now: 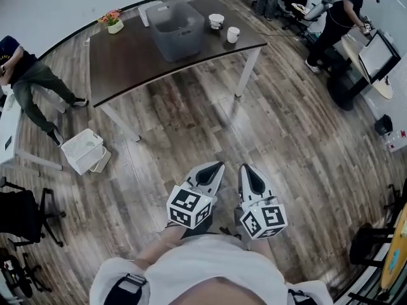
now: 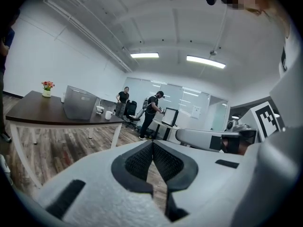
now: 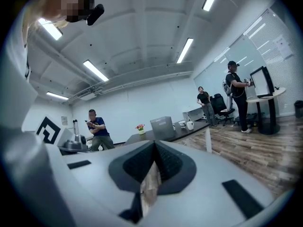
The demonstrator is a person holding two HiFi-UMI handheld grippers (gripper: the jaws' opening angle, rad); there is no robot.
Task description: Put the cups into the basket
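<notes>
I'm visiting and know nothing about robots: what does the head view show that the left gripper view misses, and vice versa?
Only the head view: the marker cube on the left gripper and a black chair. Only the left gripper view: the ceiling lights. Both: the dark table, grey basket, two cups and flowers.

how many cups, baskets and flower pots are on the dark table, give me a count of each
cups: 2
basket: 1
flower pot: 1
total: 4
</notes>
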